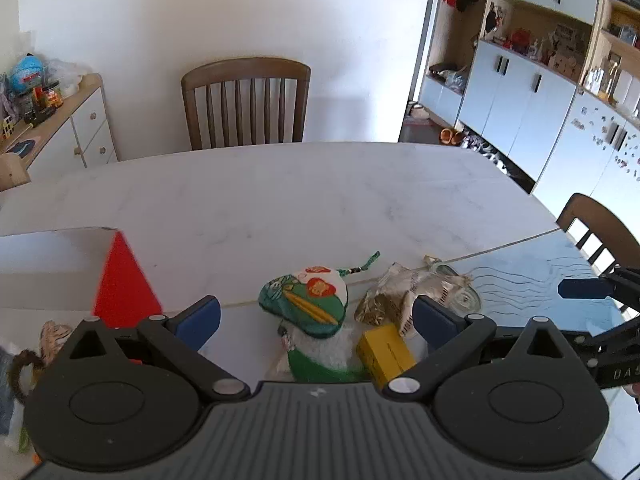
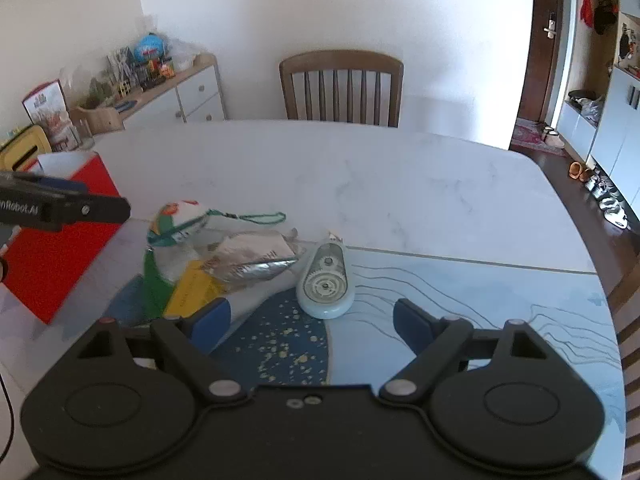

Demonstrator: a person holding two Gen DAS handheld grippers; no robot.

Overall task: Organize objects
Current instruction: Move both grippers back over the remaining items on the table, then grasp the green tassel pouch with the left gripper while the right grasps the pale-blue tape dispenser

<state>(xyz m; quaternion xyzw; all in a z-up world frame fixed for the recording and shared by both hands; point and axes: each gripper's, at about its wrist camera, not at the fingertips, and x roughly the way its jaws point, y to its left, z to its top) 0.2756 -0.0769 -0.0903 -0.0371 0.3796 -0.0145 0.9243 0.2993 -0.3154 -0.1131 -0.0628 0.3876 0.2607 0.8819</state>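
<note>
On the marble table (image 2: 400, 184) your left gripper (image 1: 316, 316) and right gripper (image 2: 312, 324) hang agape and empty over the near clutter, so next clamp the correction tape (image 2: 326, 280) for the red box (image 2: 60, 256) on the left.

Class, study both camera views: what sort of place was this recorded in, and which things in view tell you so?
Most likely a home dining room. A marble-look dining table has a wooden chair pushed up to it, a sideboard against the wall is cluttered with household items, and shoes lie on the floor near built-in cabinets.
</note>
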